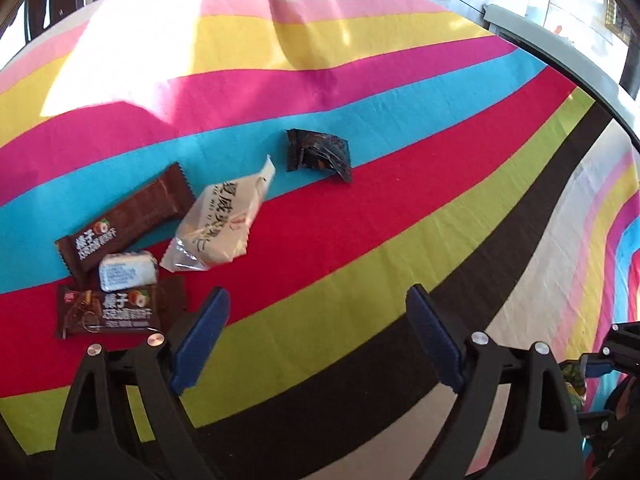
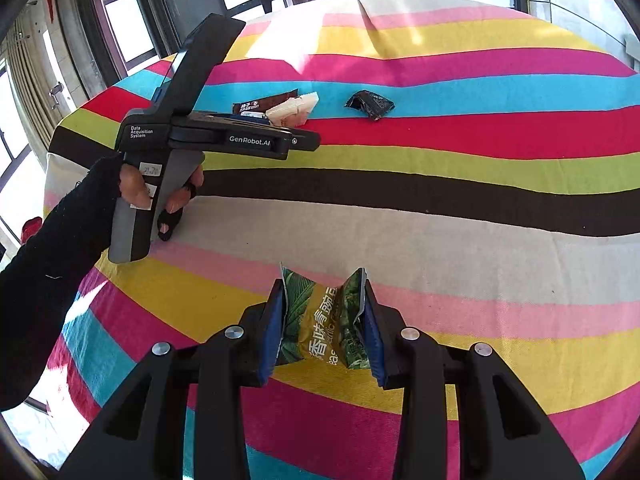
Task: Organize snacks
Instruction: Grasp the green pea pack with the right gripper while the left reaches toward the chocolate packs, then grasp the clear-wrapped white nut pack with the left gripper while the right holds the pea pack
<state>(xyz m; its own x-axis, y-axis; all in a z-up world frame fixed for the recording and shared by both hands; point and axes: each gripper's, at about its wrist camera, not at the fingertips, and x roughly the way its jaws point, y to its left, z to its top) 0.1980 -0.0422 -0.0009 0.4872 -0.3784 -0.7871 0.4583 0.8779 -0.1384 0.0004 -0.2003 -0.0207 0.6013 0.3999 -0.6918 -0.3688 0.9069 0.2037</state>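
Snack packets lie clustered on the striped tablecloth, at 9 o'clock in the left wrist view; windows stand behind. Left gripper hangs released above the cloth, angled down. Right gripper is clenched on a green snack packet.
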